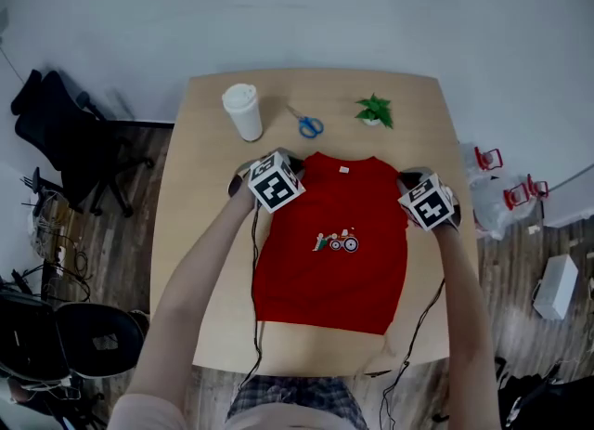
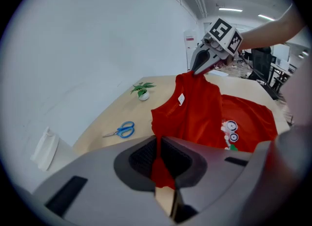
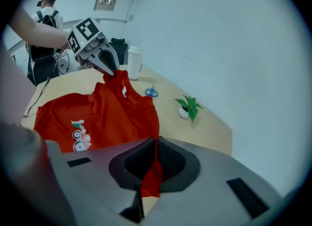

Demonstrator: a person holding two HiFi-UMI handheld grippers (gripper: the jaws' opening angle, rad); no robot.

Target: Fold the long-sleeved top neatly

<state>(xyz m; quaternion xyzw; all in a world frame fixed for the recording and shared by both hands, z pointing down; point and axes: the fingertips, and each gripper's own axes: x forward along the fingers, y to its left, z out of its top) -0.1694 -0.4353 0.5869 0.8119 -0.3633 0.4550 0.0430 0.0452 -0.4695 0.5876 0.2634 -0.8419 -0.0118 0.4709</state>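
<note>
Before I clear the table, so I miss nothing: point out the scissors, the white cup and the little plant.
scissors (image 1: 310,126): head view, on the blue handles.
white cup (image 1: 244,114): head view, on its side wall.
little plant (image 1: 375,109): head view, on the green leaves.

We note a pale wooden table (image 1: 200,233). Along its far edge, left to right: a white cup (image 1: 243,110), upright; blue-handled scissors (image 1: 307,124), flat; a small green plant (image 1: 375,110). Nearer us a red top (image 1: 334,252) lies spread, print up, collar end lifted.
</note>
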